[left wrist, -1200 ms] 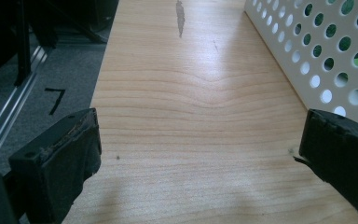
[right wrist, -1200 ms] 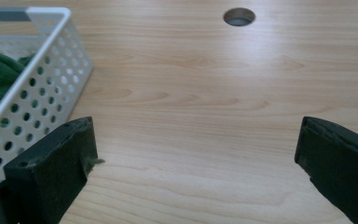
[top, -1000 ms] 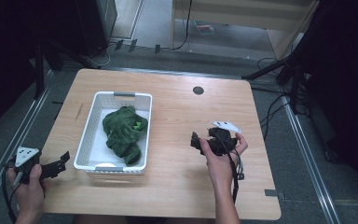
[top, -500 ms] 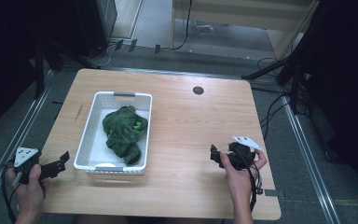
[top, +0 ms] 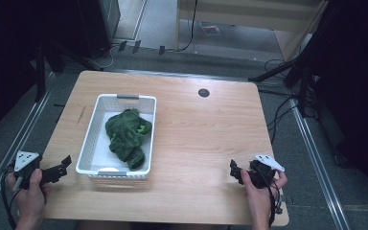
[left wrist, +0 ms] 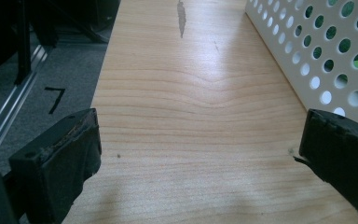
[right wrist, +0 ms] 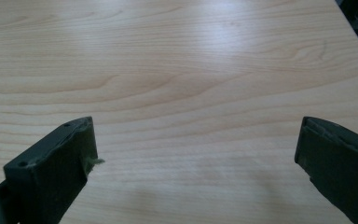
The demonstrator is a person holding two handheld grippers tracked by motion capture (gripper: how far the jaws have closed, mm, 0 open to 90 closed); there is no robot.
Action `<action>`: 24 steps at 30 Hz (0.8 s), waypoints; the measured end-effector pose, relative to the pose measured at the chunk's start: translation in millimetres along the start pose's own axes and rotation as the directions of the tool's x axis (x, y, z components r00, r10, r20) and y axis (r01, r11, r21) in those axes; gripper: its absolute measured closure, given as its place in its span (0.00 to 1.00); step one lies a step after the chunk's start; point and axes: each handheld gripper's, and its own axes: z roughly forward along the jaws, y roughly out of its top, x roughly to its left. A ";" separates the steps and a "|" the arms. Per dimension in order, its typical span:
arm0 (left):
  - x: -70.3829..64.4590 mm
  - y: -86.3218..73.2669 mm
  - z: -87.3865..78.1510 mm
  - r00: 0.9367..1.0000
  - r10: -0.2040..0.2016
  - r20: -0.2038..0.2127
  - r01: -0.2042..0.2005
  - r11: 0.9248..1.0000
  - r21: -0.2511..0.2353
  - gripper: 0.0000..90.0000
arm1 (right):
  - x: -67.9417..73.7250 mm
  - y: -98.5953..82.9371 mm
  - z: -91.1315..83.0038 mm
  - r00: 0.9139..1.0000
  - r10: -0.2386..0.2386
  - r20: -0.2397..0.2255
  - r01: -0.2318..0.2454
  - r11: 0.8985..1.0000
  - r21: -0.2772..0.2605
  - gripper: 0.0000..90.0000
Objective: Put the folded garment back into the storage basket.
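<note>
On the wooden surface (top: 206,139), a basket (top: 92,139) holds a green cloth (top: 127,136) lying lengthwise front-to-back; both hand-held grippers, left (top: 60,167) and right (top: 235,171), gape empty.

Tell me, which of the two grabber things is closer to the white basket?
The left gripper is closer: it sits just beside the white basket holding the green cloth. The right gripper is far across the bare table, near its right edge.

L gripper (top: 60,167) & R gripper (top: 237,173): jaws wide apart, both low, hand-held.
</note>
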 end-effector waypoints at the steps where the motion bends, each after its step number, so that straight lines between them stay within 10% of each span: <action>1: -0.1 0.0 0.0 1.000 0.000 0.000 0.000 1.000 0.000 0.00 | -3.6 -2.2 -1.1 1.000 0.004 0.006 -0.004 1.000 -0.005 0.00; 24: -0.7 -0.1 0.1 1.000 0.004 -0.006 -0.004 1.000 0.003 0.00 | -48.1 -33.9 -30.9 0.997 0.026 0.066 -0.025 1.000 -0.011 0.00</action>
